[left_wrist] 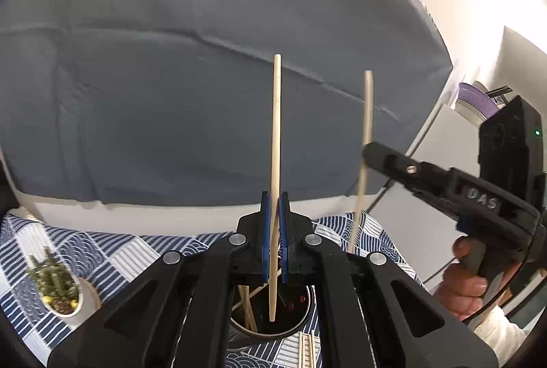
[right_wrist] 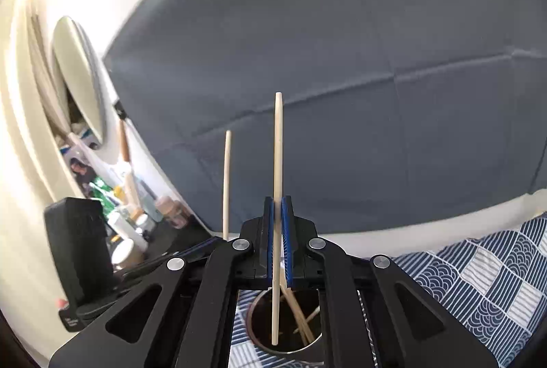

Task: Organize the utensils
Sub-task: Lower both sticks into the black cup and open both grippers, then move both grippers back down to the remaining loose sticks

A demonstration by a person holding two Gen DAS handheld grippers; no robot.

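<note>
Bamboo chopstick in each claw, both upright over the metal holder cup [right_wrist: 285, 345], which sits on the blue-patterned tablecloth [right_wrist: 478, 292].

Step in hand, as I read it: dropping both sticks into the cup.

- Your left gripper [left_wrist: 274, 231] is clamped tight on the left chopstick [left_wrist: 276, 135]; blue pads pinch it near its lower third, and its tip hangs inside the cup's mouth [left_wrist: 273, 330].
- Your right gripper [right_wrist: 280, 238] is likewise closed hard on the right chopstick [right_wrist: 277, 183], with the tip just inside the rim.
- Several sticks already lean in the cup. A few loose chopsticks [left_wrist: 307, 351] lie on the cloth beside it, at the near edge.
- A small potted plant [left_wrist: 59, 289] stands towards the left edge, well apart.

Next move probably calls for lowering each tip a bit deeper, then easing the jaws apart so the sticks slide in rather than bounce off the rim. Watch that the two grippers don't collide; they're close together over one narrow opening. The sticks already leaning inside may deflect yours.
</note>
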